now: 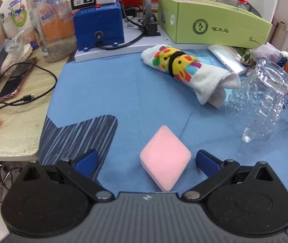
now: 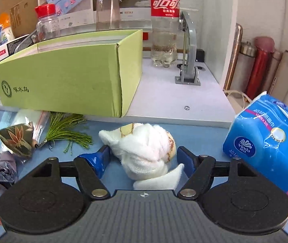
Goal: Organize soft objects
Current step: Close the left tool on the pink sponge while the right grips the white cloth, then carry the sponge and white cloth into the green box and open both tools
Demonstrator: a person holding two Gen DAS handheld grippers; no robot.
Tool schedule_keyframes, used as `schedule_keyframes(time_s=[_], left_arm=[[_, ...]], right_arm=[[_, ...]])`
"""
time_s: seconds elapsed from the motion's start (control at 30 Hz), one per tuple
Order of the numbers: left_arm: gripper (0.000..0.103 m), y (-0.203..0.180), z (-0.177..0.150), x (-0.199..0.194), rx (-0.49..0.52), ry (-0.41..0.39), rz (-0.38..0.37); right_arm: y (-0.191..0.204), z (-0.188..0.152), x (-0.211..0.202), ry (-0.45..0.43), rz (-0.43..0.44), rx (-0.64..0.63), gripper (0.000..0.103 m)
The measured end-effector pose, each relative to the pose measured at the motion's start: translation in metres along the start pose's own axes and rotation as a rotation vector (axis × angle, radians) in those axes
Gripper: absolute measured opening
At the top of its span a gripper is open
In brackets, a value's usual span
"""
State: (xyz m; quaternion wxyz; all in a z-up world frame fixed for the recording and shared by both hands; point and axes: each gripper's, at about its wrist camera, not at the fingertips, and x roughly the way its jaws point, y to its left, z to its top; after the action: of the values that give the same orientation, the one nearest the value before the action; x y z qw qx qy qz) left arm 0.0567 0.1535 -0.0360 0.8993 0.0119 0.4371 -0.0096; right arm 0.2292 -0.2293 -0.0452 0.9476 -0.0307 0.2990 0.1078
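Task barely begun: left gripper [image 1: 147, 160] spread wide astride the square pink velvet box [image 1: 165, 158] on the blue mat [image 1: 107, 89], right gripper [image 2: 143, 159] bracketing the bundled white terry towel [image 2: 146, 149], contact unclear; green cardboard box [image 2: 63, 77] apparently awaits soft items.

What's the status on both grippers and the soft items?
Left gripper open, pink velvet box between its fingers, untouched. Right gripper open around white rolled towel. Green cardboard box behind; tissue pack close right.
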Motion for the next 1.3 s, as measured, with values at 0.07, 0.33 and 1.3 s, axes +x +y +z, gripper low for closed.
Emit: schedule_keyframes(time_s=[0.07,0.33,1.3], left_arm=[[0.102,-0.001,0.000,0.001,-0.004,-0.008,0.000],[0.077,-0.011,-0.004,-0.010,-0.011,-0.040,-0.014],[0.041,-0.043,0.230,-0.032,-0.015,-0.358,-0.253]], right_arm=[[0.001,0.000,-0.001,-0.004,-0.007,0.007,0.060],[0.005,0.002,0.003,-0.001,-0.031,0.024,0.063],[0.029,0.113,-0.076,-0.300,0.157,-0.017,0.022]])
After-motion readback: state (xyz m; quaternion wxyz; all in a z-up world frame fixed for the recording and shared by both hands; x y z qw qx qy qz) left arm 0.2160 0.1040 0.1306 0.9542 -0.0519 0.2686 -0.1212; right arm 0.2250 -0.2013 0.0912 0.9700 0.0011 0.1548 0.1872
